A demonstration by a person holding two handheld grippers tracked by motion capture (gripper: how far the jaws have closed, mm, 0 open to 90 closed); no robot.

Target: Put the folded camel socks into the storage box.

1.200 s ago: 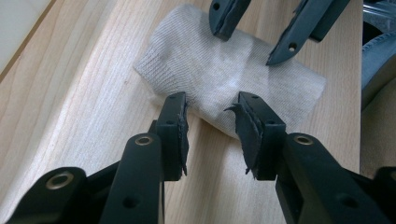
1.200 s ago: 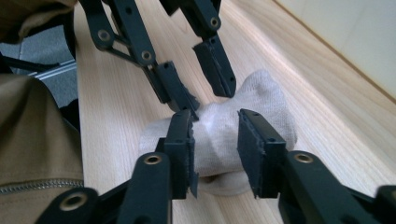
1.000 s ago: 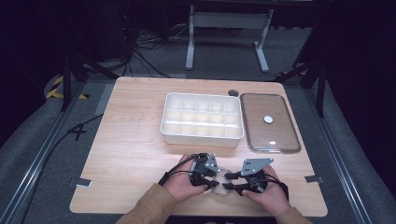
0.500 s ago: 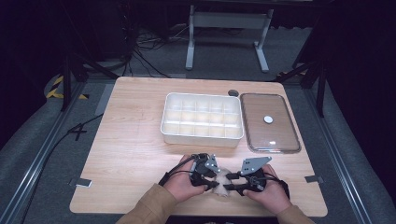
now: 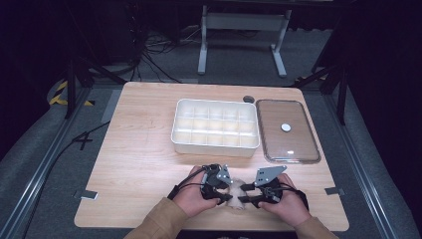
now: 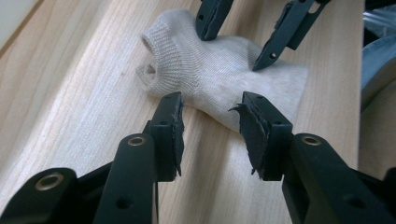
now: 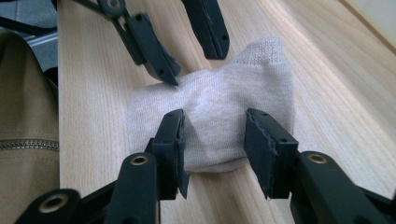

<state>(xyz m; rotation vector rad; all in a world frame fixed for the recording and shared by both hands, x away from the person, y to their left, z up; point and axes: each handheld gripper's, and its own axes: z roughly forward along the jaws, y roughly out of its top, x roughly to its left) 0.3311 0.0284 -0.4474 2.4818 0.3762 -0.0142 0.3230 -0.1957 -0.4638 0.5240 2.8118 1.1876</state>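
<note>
Two grippers (fingers apart) flank folded sock (image 6: 219, 79) on table (image 5: 144, 164)

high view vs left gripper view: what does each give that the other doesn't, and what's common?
High view alone: the white compartment tray, the clear lid lying to its right, the whole wooden table and both hands.

Left gripper view alone: the beige sock's ribbed cuff and knit, and the left gripper with its jaws apart at the sock's near edge, just opened wider.

Both: the sock on the table, with the right gripper facing the left one across it.
</note>
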